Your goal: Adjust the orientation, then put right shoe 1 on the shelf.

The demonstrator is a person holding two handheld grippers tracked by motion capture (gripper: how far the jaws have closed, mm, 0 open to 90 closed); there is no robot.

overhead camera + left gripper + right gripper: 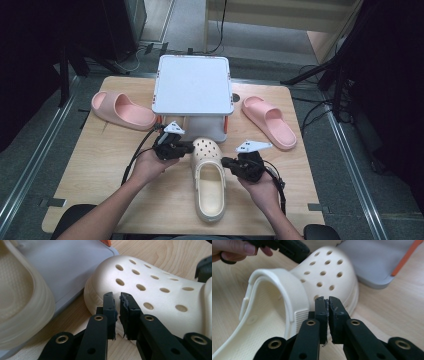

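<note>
Cream clog (208, 175) lies mid-table, well inside table edges (300, 150).

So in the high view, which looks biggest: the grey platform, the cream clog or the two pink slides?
1. Grey platform, clearly largest.
2. Cream clog.
3. The left pink slide and right pink slide look alike, and close to the clog; the clog's nearness makes that ranking unsure.

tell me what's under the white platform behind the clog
Under the white platform, a grey lower shelf and orange legs show at the front. Farther back, the top covers everything.
</note>
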